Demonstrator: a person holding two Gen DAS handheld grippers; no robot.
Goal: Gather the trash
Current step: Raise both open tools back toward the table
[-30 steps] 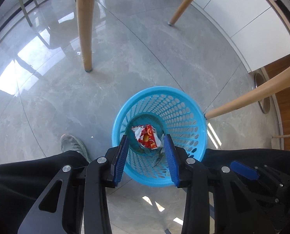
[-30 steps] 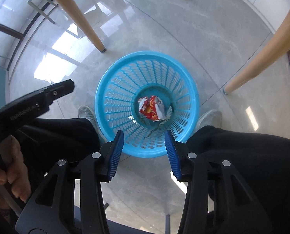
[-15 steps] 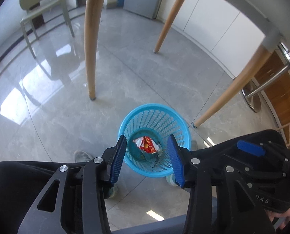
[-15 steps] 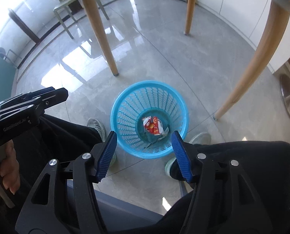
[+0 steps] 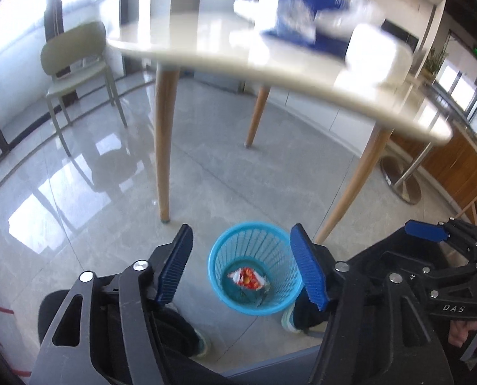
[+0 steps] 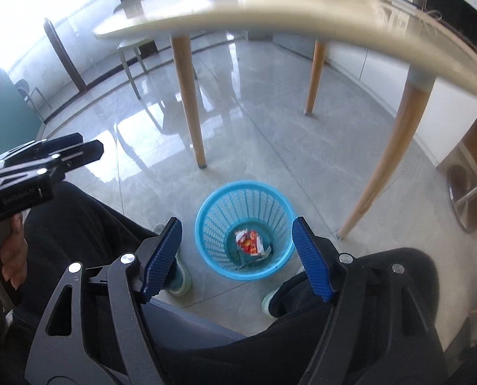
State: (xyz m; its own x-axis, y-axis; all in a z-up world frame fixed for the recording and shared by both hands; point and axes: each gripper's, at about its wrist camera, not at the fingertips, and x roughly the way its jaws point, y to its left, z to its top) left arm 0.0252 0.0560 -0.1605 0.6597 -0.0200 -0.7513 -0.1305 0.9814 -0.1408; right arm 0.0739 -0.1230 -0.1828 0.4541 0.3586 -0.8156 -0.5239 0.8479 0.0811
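On the tiled floor (image 6: 270, 134), beside the bench (image 5: 206, 48), the blue basket (image 6: 244, 227) holds a red wrapper (image 6: 249, 241). Left gripper (image 5: 243, 271) and right gripper (image 6: 236, 258) fingers are spread wide, empty, presumably for the blurred bench-top trash (image 5: 299, 9).

A glossy grey stone-tile floor (image 5: 225, 173) mirrors bright window light; a pale round wooden-legged table (image 5: 206, 41) stands near an olive-green chair (image 5: 74, 51).
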